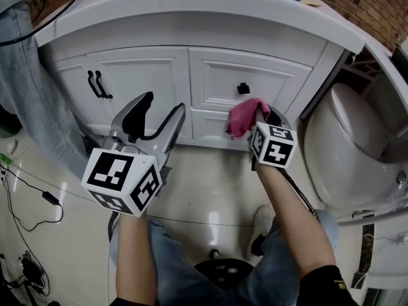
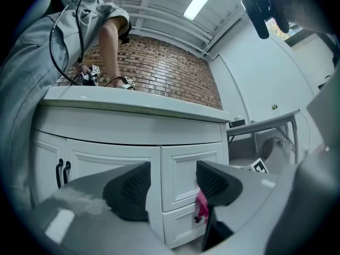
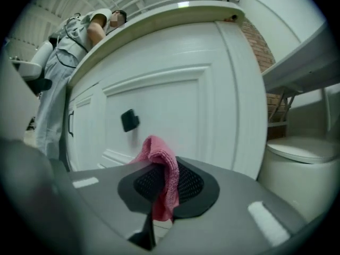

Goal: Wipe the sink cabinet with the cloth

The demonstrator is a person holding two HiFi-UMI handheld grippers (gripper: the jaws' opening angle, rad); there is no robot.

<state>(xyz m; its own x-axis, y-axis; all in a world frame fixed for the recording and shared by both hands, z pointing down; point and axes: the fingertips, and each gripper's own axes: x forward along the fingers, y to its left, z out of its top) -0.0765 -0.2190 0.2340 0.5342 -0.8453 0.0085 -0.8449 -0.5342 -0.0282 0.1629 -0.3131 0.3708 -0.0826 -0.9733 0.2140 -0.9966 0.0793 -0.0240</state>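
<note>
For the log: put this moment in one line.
left gripper open, empty | right gripper shut on pink cloth | held before sink cabinet

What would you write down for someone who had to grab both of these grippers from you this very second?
Left gripper: open and empty, pointed at the front of the sink cabinet.
Right gripper: shut on the pink cloth, held close to the drawer fronts, just below the black knob. I can't tell whether the cloth touches the cabinet.
Done: the cloth is gripped and up at the cabinet.
Left: the wiping itself. Nothing shows which panels have been wiped, so treat the whole front as undone. A toilet stands close on the right.
</note>
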